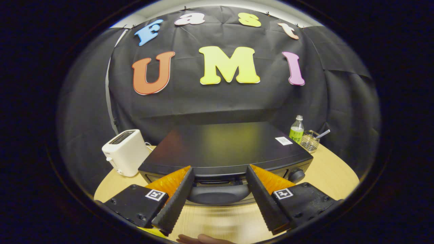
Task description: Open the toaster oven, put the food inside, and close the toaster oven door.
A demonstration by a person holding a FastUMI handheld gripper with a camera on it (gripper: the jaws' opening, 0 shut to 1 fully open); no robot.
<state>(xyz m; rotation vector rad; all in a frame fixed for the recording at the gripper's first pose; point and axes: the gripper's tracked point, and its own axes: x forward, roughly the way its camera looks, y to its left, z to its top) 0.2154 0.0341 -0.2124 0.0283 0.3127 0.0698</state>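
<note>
The gripper [219,176] hung spread wide, the black toaster oven's [223,145] rounded dark door handle [218,194] lying crosswise between its fingers.

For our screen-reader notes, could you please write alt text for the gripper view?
The open gripper straddles the handle of a closed black toaster oven on a wooden table. A white toaster stands left; a bottle and wire basket stand right.

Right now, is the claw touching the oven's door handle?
Cannot tell. In the gripper view the open claw straddles the handle, which lies between its fingers on the oven, but any gap at the fingers' inner faces is unclear.
</note>
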